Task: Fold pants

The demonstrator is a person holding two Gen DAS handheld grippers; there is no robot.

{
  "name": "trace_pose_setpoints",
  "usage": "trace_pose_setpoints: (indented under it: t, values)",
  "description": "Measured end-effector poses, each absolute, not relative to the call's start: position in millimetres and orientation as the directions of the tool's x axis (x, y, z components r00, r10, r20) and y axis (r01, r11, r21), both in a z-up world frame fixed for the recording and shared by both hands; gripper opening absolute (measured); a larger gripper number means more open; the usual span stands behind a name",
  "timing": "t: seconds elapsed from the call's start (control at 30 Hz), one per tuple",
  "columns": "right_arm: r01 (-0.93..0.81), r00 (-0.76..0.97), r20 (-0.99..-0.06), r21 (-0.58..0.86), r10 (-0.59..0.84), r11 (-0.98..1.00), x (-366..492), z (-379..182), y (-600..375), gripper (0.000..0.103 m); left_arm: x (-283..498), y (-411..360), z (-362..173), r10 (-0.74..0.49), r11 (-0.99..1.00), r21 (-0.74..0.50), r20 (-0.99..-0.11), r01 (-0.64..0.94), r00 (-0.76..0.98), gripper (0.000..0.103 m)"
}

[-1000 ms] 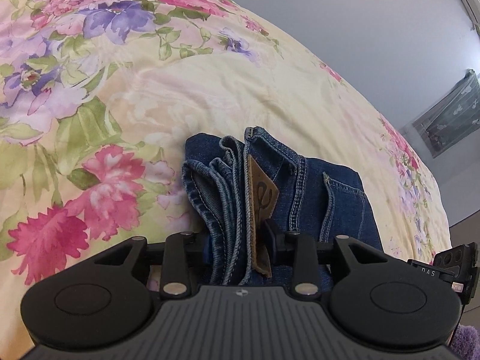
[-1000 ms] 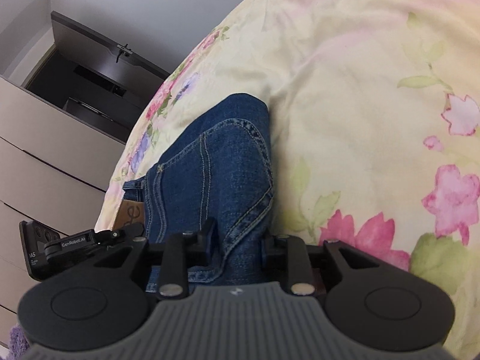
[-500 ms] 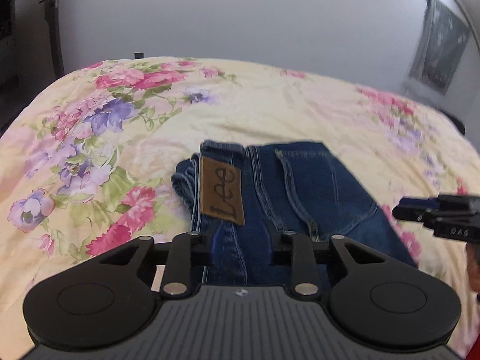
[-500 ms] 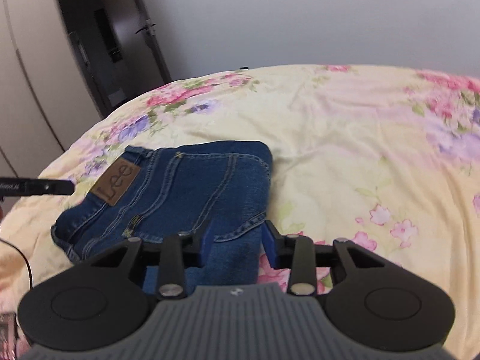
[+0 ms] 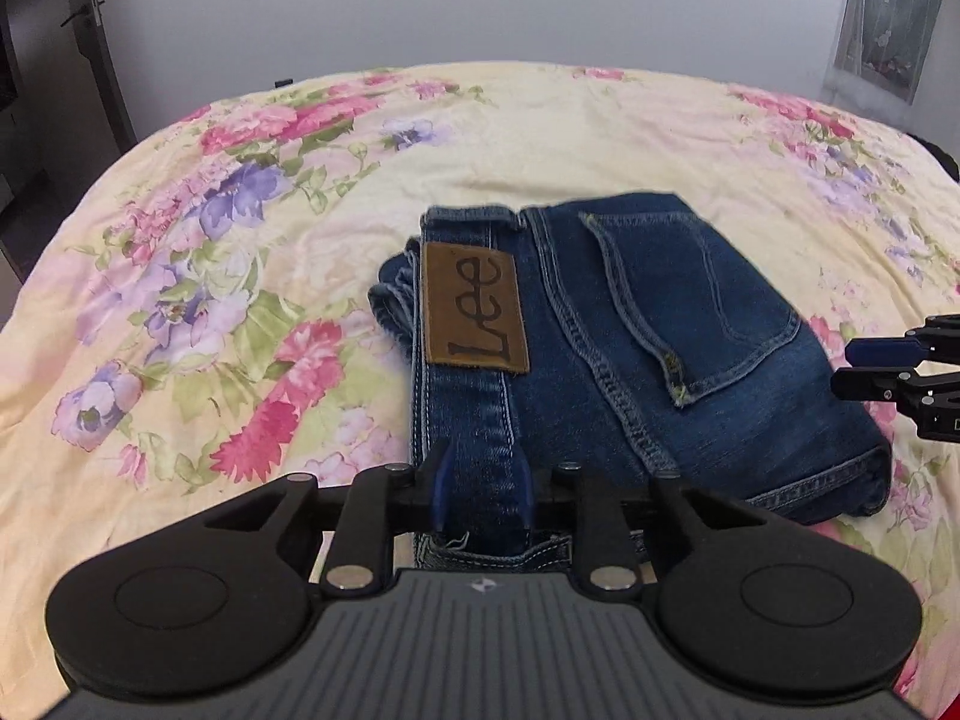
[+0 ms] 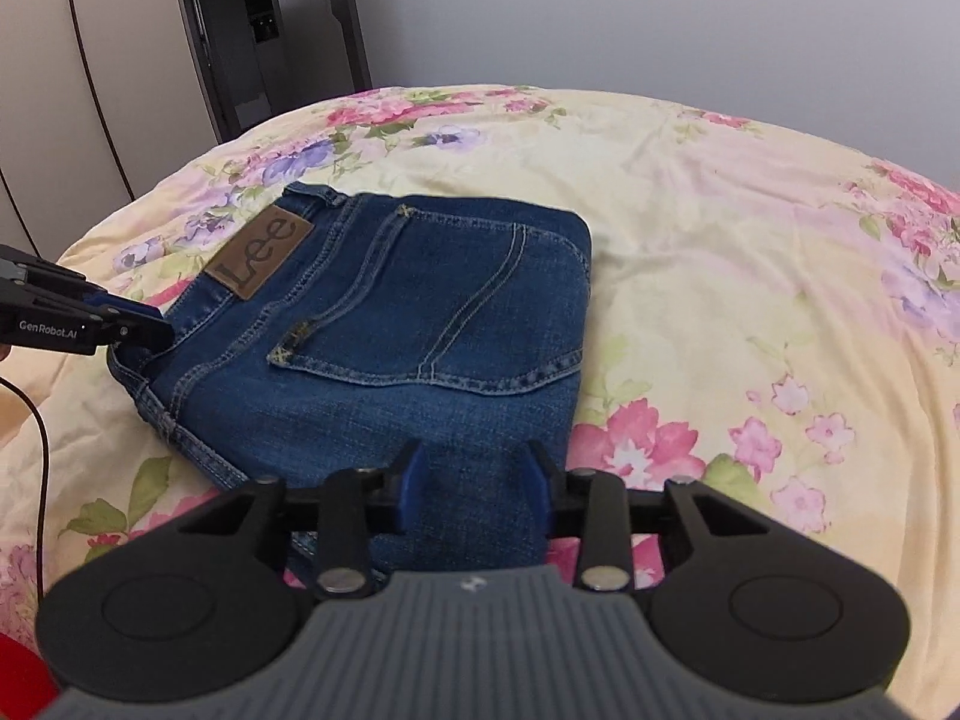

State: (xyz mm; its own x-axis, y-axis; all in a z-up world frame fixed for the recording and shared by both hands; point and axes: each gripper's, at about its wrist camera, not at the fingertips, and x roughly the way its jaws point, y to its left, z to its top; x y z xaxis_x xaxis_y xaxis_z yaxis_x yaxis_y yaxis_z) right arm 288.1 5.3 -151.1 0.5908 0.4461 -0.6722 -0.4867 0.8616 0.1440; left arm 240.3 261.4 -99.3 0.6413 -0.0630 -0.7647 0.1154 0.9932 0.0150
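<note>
Folded dark blue jeans (image 5: pixel 630 348) with a brown Lee patch (image 5: pixel 474 312) lie flat on the floral bedspread (image 5: pixel 210 300); they also show in the right wrist view (image 6: pixel 408 330). My left gripper (image 5: pixel 480 495) has its jaws around the waistband edge at the near left of the stack, and it appears from the side in the right wrist view (image 6: pixel 129 324). My right gripper (image 6: pixel 474 486) has its jaws around the near right edge of the folded denim, and it appears at the right in the left wrist view (image 5: pixel 864 366). Both hold thick cloth between the pads.
The bed fills both views, with a grey wall behind. A dark door and pale wardrobe (image 6: pixel 120 90) stand at the left. A curtained window (image 5: pixel 882 18) is at the far right. A black cable (image 6: pixel 36 432) runs at the left edge.
Both grippers have brought the folded jeans down from an upright tilt to lie flat on the bed. The views have levelled out and the Lee patch now faces up.
</note>
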Motion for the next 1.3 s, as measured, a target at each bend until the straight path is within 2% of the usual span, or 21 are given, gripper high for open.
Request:
trace_pose_setpoints:
  t: [0.1,0.17,0.23,0.3,0.37,0.47,0.57,0.63,0.67,0.7,0.8,0.93,1.1,1.3]
  values:
    - [-0.501,0.617,-0.643,0.124,0.454,0.857,274,-126,4,0.033,228,259,-66,-0.069,0.995,-0.002,-0.718,0.097,0.693,0.028]
    - [-0.502,0.635,-0.627,0.11,0.452,0.858,263,-108,4,0.038,218,254,-41,-0.057,0.997,0.001,-0.689,0.08,0.722,0.029]
    - [-0.507,0.651,-0.604,0.105,0.46,0.856,250,-89,3,0.041,206,244,-15,-0.046,0.997,0.021,-0.652,0.079,0.757,0.032]
    - [-0.51,0.669,-0.578,0.101,0.468,0.854,235,-70,1,0.047,190,234,9,-0.048,0.996,0.03,-0.614,0.084,0.788,0.042]
    - [-0.518,0.688,-0.547,0.091,0.477,0.85,218,-52,-1,0.051,172,223,31,-0.05,0.996,0.036,-0.584,0.087,0.81,0.044]
    - [-0.525,0.713,-0.509,0.068,0.482,0.848,189,-27,-6,0.059,145,209,63,-0.029,0.997,0.047,-0.563,0.067,0.826,0.058]
    - [-0.515,0.738,-0.477,0.061,0.478,0.855,162,-8,-11,0.069,118,199,88,0.016,0.998,0.062,-0.564,0.024,0.825,0.066]
    - [-0.497,0.758,-0.454,0.063,0.468,0.865,144,1,-15,0.075,101,196,98,0.033,0.999,0.05,-0.552,-0.007,0.833,0.076]
    - [-0.483,0.773,-0.438,0.062,0.458,0.874,135,4,-17,0.077,93,195,100,0.04,0.999,0.043,-0.539,-0.02,0.841,0.084]
    - [-0.466,0.787,-0.426,0.061,0.446,0.882,126,5,-18,0.082,86,192,100,0.058,0.998,0.055,-0.525,-0.035,0.849,0.088]
    - [-0.399,0.831,-0.395,0.067,0.392,0.915,100,4,-21,0.082,69,182,87,0.144,0.989,0.106,-0.486,-0.105,0.862,0.089]
    - [-0.346,0.849,-0.404,0.064,0.341,0.936,77,-12,-20,0.082,56,175,55,0.182,0.983,0.073,-0.484,-0.167,0.856,0.089]
    - [-0.274,0.843,-0.471,0.044,0.262,0.961,67,-42,-16,0.082,51,158,5,0.258,0.966,0.141,-0.556,-0.216,0.79,0.089]
    - [-0.272,0.795,-0.551,0.05,0.253,0.961,72,-75,-8,0.082,64,154,-41,0.212,0.974,0.083,-0.661,-0.211,0.719,0.089]
